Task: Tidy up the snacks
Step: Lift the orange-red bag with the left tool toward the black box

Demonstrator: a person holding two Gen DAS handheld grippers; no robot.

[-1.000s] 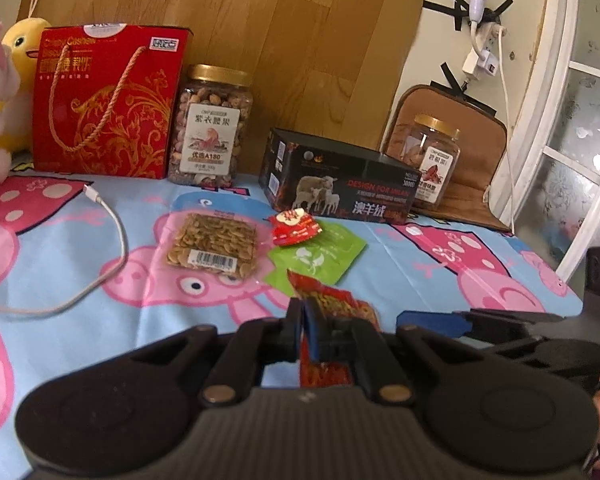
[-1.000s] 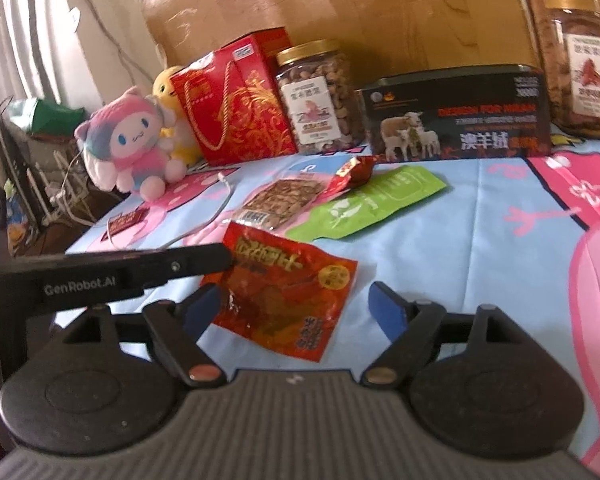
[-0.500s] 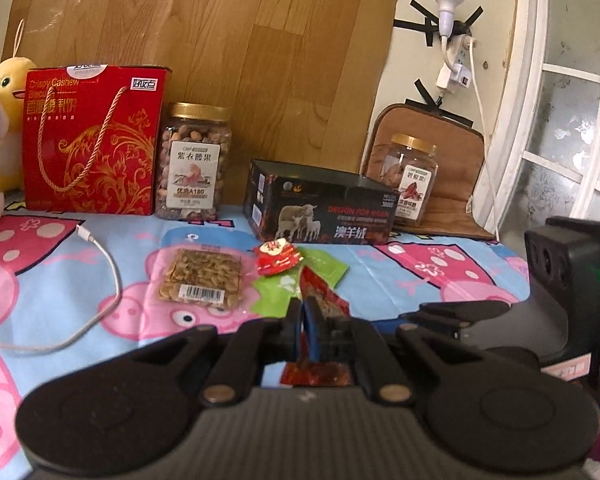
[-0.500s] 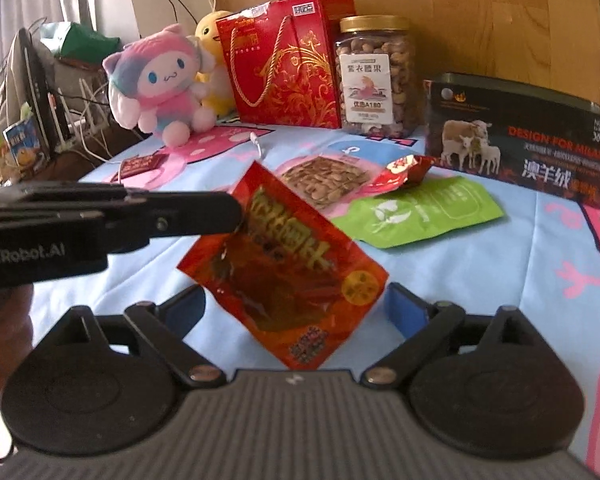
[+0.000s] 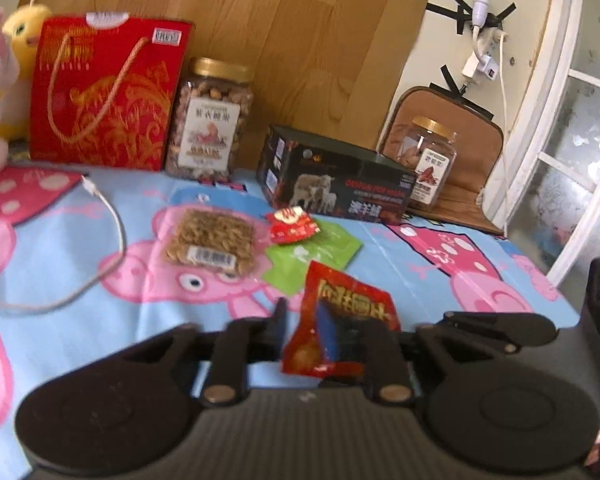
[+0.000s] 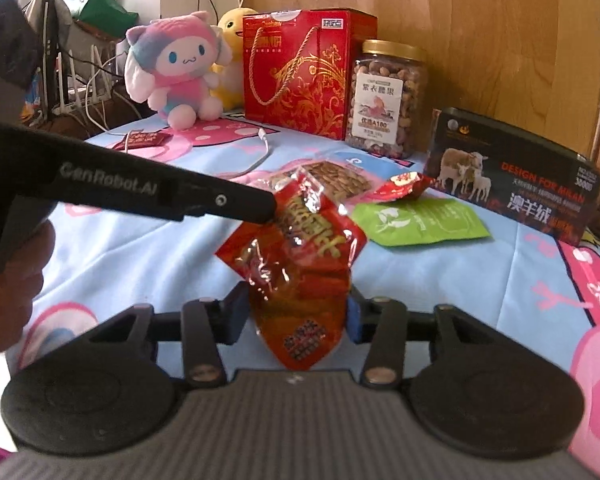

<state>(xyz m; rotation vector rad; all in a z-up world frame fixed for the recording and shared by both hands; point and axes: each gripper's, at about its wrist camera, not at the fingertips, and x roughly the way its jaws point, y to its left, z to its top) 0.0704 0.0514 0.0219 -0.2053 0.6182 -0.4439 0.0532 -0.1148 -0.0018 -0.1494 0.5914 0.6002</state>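
Most of your sorting looks undone: in front of the black rectangular sheep-print box lie the clear seed pouch, green flat sachet and small red wrapper. The crinkly red foil snack packet hangs nearer you, between your right hand-held gripper, whose fingers flank it, and your left hand-held gripper, fingers apart.

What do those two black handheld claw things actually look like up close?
Both grippers are matte black plastic: a ribbed grey-black body, two round discs, and hinged link bars with brass-coloured rivets. The fingers carry blue pads. The left gripper, seen from the side, bears white "GenRobot.AI" lettering. No cables or sleeves show.

Red snack packet (gold lettering), pink-pig blue cloth
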